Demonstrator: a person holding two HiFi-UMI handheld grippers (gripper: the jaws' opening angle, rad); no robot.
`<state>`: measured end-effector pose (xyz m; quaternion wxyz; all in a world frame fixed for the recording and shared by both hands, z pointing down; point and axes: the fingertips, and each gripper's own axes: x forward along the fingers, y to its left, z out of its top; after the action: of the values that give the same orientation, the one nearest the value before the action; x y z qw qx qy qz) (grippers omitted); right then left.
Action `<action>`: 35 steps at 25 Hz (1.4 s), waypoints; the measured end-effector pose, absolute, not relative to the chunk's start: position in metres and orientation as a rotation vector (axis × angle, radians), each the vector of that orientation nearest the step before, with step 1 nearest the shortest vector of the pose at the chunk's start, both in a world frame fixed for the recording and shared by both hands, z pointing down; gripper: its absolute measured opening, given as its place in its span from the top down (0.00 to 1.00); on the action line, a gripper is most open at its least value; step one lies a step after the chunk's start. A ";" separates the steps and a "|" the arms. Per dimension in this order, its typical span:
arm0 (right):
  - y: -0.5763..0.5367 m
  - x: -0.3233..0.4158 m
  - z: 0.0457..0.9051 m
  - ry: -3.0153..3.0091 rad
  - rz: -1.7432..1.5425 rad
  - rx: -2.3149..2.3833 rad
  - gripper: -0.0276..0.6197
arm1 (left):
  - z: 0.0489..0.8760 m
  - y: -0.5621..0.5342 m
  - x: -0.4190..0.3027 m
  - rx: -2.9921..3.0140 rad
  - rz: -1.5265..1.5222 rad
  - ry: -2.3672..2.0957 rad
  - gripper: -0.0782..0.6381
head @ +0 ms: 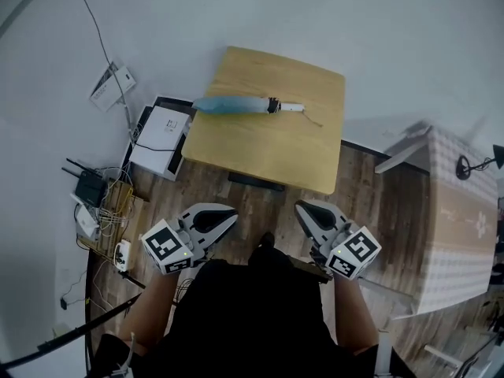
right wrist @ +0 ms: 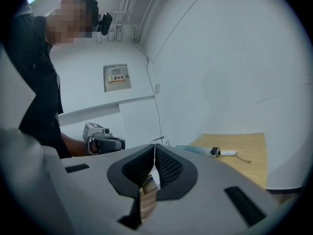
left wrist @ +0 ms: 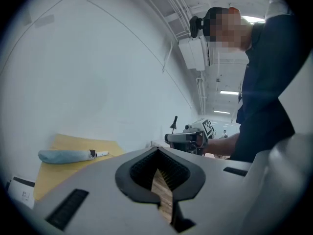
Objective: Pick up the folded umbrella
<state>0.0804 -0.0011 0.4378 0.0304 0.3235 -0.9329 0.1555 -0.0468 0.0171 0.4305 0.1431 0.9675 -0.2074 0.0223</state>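
The folded umbrella (head: 235, 105) is light blue with a white handle (head: 290, 108) and a thin cord. It lies across the far part of a small wooden table (head: 276, 152). My left gripper (head: 230, 218) and right gripper (head: 302, 209) are both held near my body, short of the table's near edge, shut and empty. In the left gripper view the umbrella (left wrist: 65, 156) lies far left, beyond the closed jaws (left wrist: 157, 153). From the right gripper (right wrist: 154, 147) the umbrella (right wrist: 197, 150) shows to the right, on the table (right wrist: 244, 151).
A white box (head: 161, 135) sits on the floor against the table's left side. Left of it are a router with tangled cables (head: 97, 199) and a paper (head: 111, 84). A long pale table (head: 459, 219) stands at the right.
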 end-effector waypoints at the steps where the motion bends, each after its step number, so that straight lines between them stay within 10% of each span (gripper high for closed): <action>1: -0.009 0.085 0.437 -2.886 0.477 0.978 0.93 | 0.430 0.008 -0.041 2.793 0.079 -0.609 0.88; 35: -0.225 0.071 0.455 -2.842 0.663 1.069 0.93 | 0.464 -0.242 -0.045 2.991 0.515 -0.462 0.85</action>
<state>0.0708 -0.2252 0.4549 0.0168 0.3438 -0.9143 0.2133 -0.0454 -0.2416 0.4641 0.0359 0.9737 -0.1503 0.1677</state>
